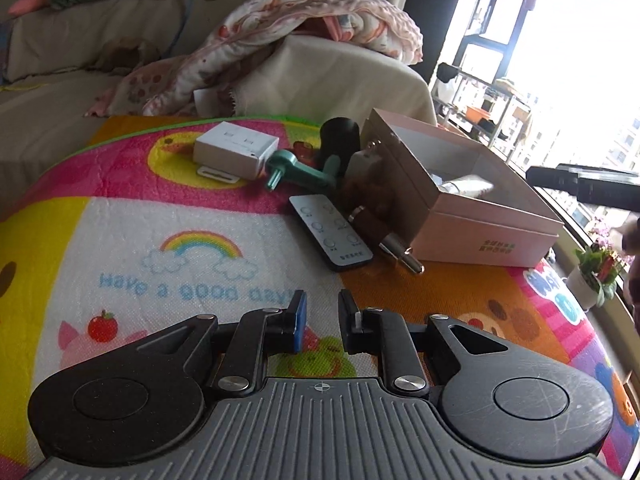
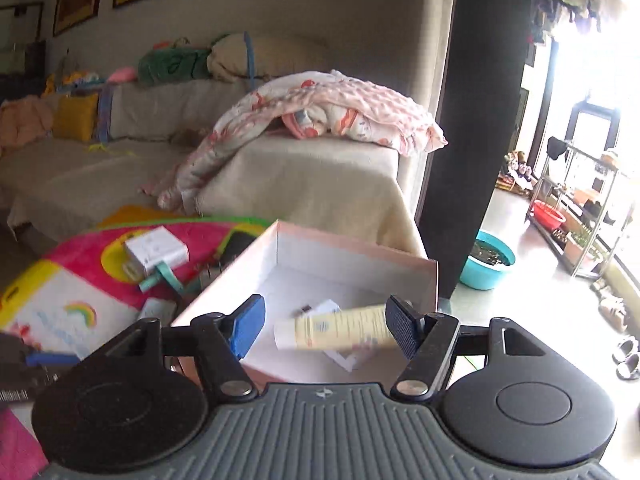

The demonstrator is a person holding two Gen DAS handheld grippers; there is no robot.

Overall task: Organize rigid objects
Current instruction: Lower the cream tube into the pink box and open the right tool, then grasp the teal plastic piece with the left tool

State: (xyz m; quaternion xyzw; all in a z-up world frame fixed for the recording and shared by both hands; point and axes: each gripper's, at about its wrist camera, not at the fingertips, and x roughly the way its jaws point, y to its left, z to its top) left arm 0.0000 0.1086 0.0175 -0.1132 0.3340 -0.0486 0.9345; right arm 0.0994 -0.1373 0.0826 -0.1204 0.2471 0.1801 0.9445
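Two grippers show at the bottom of their views. From the left wrist, the left gripper (image 1: 322, 322) sits low over the play mat (image 1: 192, 216), its fingers a narrow gap apart with nothing between them. Just beyond, at frame centre, lie a black remote (image 1: 330, 236) and a brown plug (image 1: 384, 236) touching the side of a pink box (image 1: 486, 236). Further up sit a green plastic piece (image 1: 300, 172), a black cylinder (image 1: 340, 136) and a white box (image 1: 236, 150) at upper centre. From the right wrist, the right gripper (image 2: 322, 330) hangs over the pink box (image 2: 352, 250), fingers spread wide. A cream tube (image 2: 336, 328), blurred, lies between them inside the open box; whether it touches the right finger is unclear. Behind, a sofa (image 2: 304, 184) carries a pink blanket (image 2: 320, 108)
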